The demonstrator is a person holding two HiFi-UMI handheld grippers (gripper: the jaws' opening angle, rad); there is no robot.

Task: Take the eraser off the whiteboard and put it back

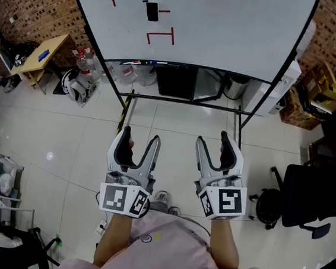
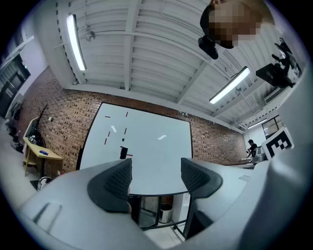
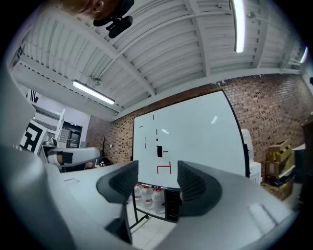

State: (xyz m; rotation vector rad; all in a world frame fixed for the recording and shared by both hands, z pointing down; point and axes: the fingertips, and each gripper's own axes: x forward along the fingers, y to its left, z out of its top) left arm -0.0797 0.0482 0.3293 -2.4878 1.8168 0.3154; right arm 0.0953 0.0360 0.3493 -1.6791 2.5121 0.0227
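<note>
Nothing done yet, judging by the layout. Black eraser [image 1: 151,11] stuck on whiteboard [image 1: 226,35] at 11 o'clock, well apart from both tools. Left gripper [image 1: 140,140] and right gripper [image 1: 213,143] at 6 o'clock, fingers [image 2: 113,181] spread, holding nothing. Remaining: reach, pull off, put back.

The eraser [image 1: 151,11], a small black upright block, sat stuck to the whiteboard [image 1: 227,29], left of the board's middle and just above a red bracket-shaped mark [image 1: 160,34]. The whiteboard was large, white and dark-framed, standing on a floor stand.
</note>
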